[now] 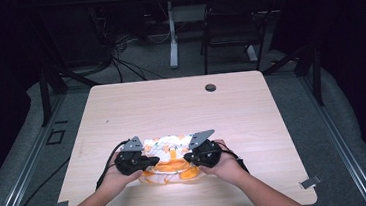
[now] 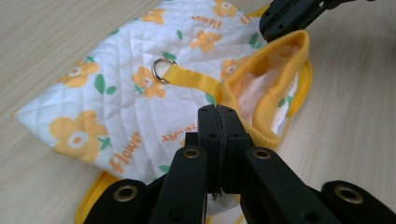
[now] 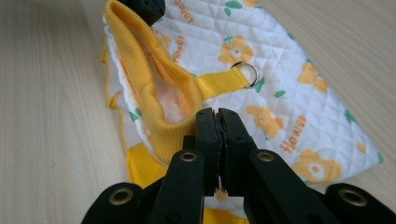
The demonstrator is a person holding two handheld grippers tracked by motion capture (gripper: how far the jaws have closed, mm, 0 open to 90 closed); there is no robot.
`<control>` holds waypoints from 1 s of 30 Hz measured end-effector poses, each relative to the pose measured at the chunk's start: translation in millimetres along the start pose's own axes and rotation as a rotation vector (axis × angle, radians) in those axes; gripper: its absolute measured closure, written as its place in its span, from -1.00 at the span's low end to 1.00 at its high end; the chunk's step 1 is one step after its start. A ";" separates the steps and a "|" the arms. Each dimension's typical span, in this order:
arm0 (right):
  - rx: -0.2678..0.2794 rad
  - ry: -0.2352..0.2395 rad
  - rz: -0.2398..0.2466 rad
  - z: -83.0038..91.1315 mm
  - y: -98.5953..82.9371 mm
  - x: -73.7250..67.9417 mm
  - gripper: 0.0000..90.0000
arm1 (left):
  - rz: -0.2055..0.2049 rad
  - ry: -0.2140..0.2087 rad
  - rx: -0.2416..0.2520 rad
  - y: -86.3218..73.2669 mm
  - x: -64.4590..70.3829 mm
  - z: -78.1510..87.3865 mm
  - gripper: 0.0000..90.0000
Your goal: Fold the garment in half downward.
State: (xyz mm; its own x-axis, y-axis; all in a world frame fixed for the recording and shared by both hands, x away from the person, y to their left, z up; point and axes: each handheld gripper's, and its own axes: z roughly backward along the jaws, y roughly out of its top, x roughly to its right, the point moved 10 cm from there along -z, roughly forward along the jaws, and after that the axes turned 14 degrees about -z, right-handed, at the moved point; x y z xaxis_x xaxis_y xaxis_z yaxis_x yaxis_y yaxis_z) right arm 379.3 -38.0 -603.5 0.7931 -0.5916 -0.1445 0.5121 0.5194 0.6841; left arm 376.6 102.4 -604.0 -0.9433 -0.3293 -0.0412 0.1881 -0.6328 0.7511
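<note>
**Gripping a quilted floral garment from both sides**

Lying near the front edge of the pale wooden table [image 1: 121,108], midway between the person's hands, is a small white quilted garment printed with orange flowers, green leaves and the word "Flower" [image 2: 107,102]. A yellow ribbed collar [image 2: 285,70] stands open at one end, and yellow binding runs along its hem. A yellow webbing strap [image 2: 194,79] lies across the quilted back and ends in a small metal ring [image 2: 162,70].

The left gripper [image 2: 218,116] has its black jaws pressed together on the garment's edge just below the collar, with a sliver of fabric caught between them. The right gripper [image 3: 217,119] is likewise clamped on the garment at the opposite side of the collar, jaws closed with cloth pinched between. In the high view both grippers point inward toward each other, each topped by a grey three-cornered plate, with the left hand [image 1: 114,176] and right hand [image 1: 227,167] wrapped around them. A dark round hole [image 1: 211,87] sits in the table's far side.
</note>
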 end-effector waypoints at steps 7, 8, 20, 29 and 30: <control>0.009 0.034 -0.012 0.6 -12.0 -10.4 0.94 | -0.008 -0.030 0.003 -7.6 15.3 -3.0 0.99; 0.010 0.034 -0.013 0.7 -12.6 -11.0 0.94 | -0.004 -0.033 0.006 -9.2 17.0 -2.8 0.99; -0.013 0.059 -0.012 -3.2 -32.7 -22.9 0.95 | 0.013 -0.031 0.001 -27.8 26.1 -5.9 0.99; -0.039 0.066 -0.007 -9.4 -43.6 -25.9 0.99 | 0.019 -0.029 -0.014 -37.7 28.3 -10.0 0.99; -0.042 0.063 -0.006 -9.3 -43.9 -25.4 0.99 | 0.020 -0.028 -0.015 -38.2 28.3 -10.4 0.99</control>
State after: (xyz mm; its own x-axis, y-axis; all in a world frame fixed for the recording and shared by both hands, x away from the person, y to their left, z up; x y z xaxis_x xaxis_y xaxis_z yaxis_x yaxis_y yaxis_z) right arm 339.7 -40.1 -636.5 0.8086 -0.5553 -0.1943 0.5292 0.5422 0.6527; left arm 345.6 110.0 -640.7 -0.9467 -0.3221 -0.0075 0.2109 -0.6370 0.7415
